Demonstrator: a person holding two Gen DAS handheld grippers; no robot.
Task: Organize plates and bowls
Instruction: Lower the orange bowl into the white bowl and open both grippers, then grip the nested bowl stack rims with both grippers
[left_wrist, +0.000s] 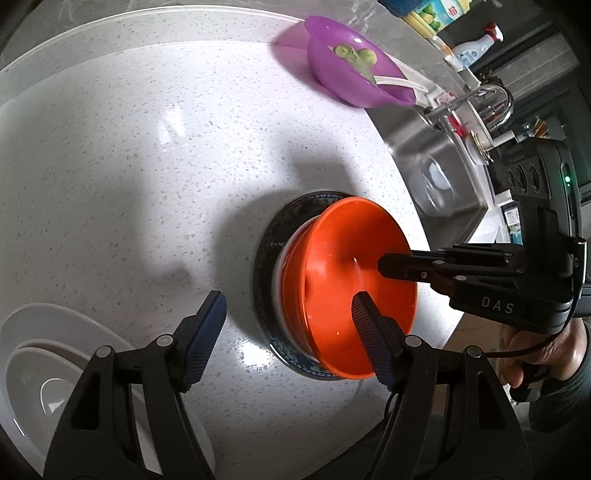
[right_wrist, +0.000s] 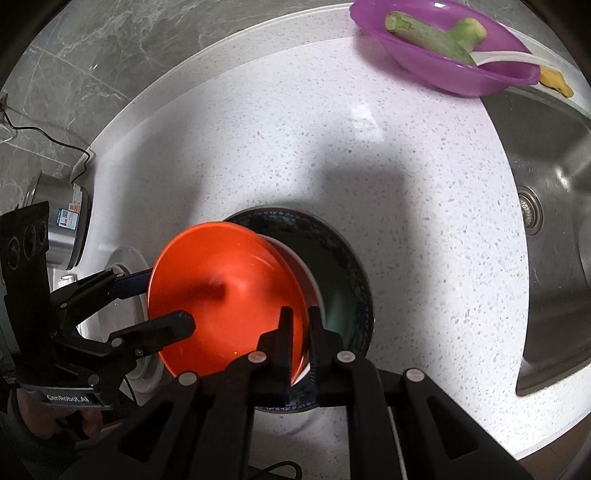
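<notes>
The right hand-held gripper (right_wrist: 298, 334) is clenched on the near rim of the orange bowl (right_wrist: 225, 295), which tilts over the dark patterned plate (right_wrist: 351, 280) on the table (right_wrist: 295, 140). The left hand-held gripper (left_wrist: 288, 317) stands released, one finger inside the bowl, touching nothing. Beyond the plate sits a purple bowl (right_wrist: 443, 59), its edge cut off; the plate's centre is hidden.

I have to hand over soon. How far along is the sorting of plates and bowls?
Partly done: white dishes sit nested at the counter's edge. In hand: the right gripper pinches the rim of the orange bowl, tilted over a dark patterned plate; the left gripper is open. Left: settling that bowl, and the purple bowl of vegetables.
</notes>
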